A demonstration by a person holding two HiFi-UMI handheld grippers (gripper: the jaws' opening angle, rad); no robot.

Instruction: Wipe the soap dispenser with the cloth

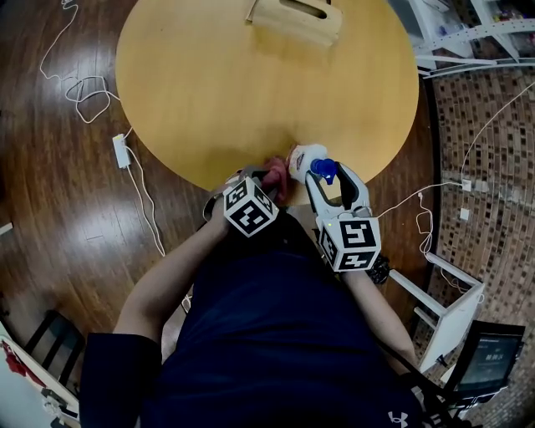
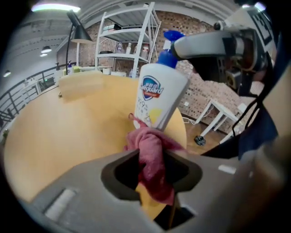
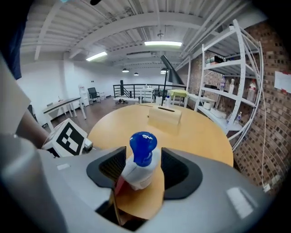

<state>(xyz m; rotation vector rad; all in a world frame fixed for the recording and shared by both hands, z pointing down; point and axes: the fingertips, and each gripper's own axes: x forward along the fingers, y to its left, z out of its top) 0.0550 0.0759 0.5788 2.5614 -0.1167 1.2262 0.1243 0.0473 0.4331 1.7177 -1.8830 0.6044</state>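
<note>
A white soap dispenser (image 1: 303, 159) with a blue pump (image 1: 324, 170) stands at the near edge of the round wooden table (image 1: 251, 84). My right gripper (image 1: 333, 179) is open, and the pump (image 3: 143, 145) sits between its jaws with a gap on each side. My left gripper (image 1: 266, 180) is shut on a red cloth (image 2: 152, 157). The cloth's bunched top lies against the foot of the bottle (image 2: 157, 98). In the left gripper view the bottle leans to the right, and one right gripper finger (image 2: 202, 43) shows beside the pump.
A pale wooden box (image 1: 294, 18) sits at the table's far side. White shelving (image 3: 236, 86) stands against the brick wall to the right. A power strip (image 1: 122, 150) and cables lie on the floor at left, and a white stool (image 1: 447, 301) is at right.
</note>
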